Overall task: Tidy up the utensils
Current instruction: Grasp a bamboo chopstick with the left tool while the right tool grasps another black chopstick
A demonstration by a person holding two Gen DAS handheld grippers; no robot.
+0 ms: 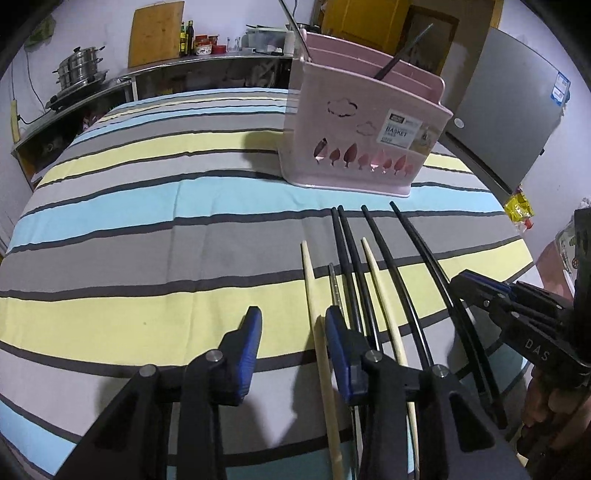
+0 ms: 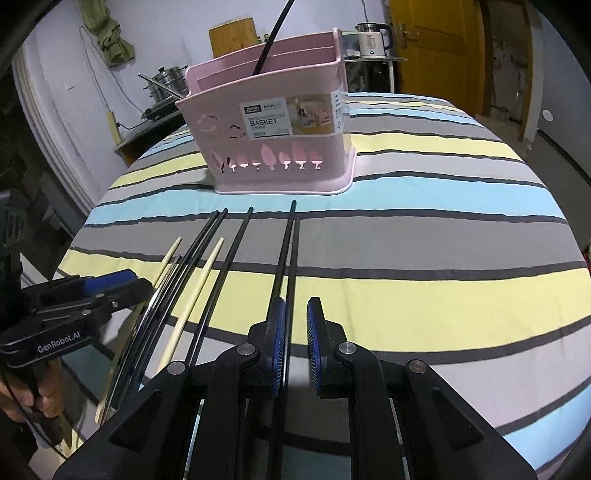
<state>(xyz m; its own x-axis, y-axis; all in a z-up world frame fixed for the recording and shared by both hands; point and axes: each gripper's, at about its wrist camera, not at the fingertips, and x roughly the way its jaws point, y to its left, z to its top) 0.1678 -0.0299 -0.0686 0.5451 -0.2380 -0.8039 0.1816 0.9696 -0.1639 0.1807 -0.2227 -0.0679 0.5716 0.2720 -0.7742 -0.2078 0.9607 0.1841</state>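
Several chopsticks lie side by side on the striped tablecloth: black ones [image 1: 373,258] [image 2: 240,243], two pale wooden ones [image 1: 312,295] [image 2: 201,284] and a thin metal one [image 1: 334,284]. A pink utensil basket [image 1: 354,133] [image 2: 273,125] stands behind them with a black chopstick [image 1: 402,51] and a metal one leaning inside. My left gripper [image 1: 293,332] is open, its right finger over the chopsticks, nothing between the pads. My right gripper [image 2: 295,332] is open just right of a black chopstick pair [image 2: 288,251]; its left pad sits against that pair.
A round table with a striped cloth [image 1: 147,221] [image 2: 424,258] carries everything. Behind are a steel counter with pots [image 1: 79,70], a cutting board [image 1: 157,33], a grey fridge [image 1: 509,122], a kettle [image 2: 373,38] and a yellow door [image 2: 436,44].
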